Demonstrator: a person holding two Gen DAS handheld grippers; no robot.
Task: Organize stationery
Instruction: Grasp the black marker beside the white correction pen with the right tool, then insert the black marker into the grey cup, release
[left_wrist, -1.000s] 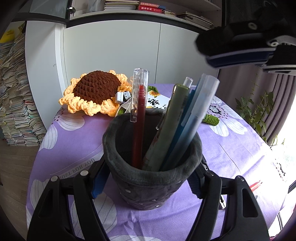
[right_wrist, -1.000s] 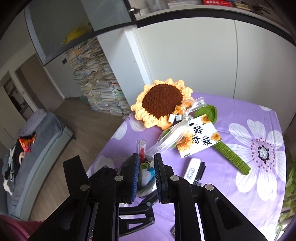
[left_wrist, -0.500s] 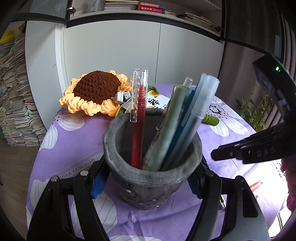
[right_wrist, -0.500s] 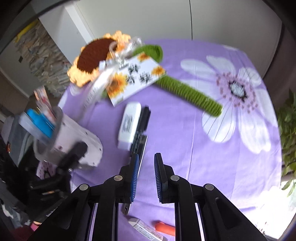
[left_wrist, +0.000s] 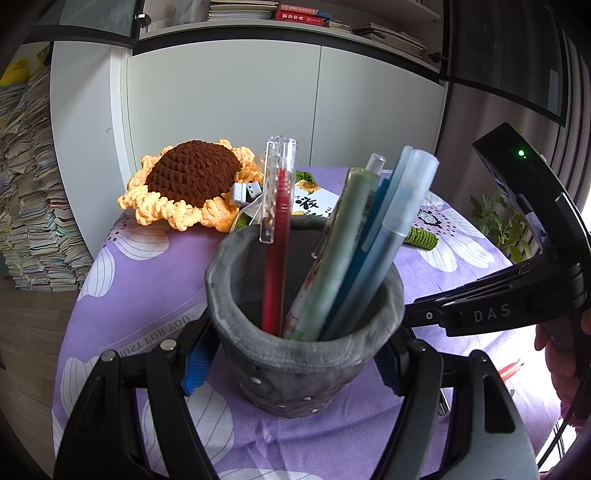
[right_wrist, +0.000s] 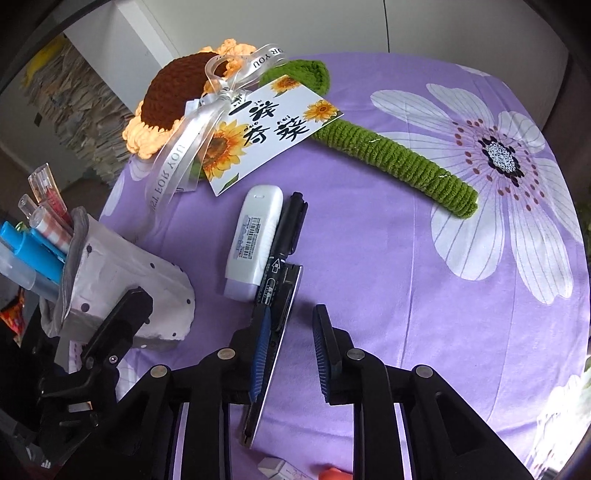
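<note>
My left gripper (left_wrist: 295, 362) is shut on a grey felt pen holder (left_wrist: 306, 354) that stands on the purple tablecloth and holds a red pen (left_wrist: 275, 236) and several blue and green pens. The holder also shows in the right wrist view (right_wrist: 110, 273). My right gripper (right_wrist: 291, 354) is open and low over the table. A black marker (right_wrist: 282, 251), a white correction tape (right_wrist: 253, 240) and a metal ruler (right_wrist: 273, 350) lie just ahead of and under its left finger. The right gripper's body (left_wrist: 517, 295) shows at the holder's right.
A crocheted sunflower (right_wrist: 173, 96) with a green stem (right_wrist: 406, 158), ribbon and a card (right_wrist: 269, 129) lies at the back of the round table (right_wrist: 443, 295). An eraser (right_wrist: 280, 467) and an orange item (right_wrist: 332, 472) lie near the front edge. White cabinets stand behind.
My right gripper came down from above the holder to the table on the holder's right and its jaws opened wider over the marker and ruler. The left gripper has not moved.
</note>
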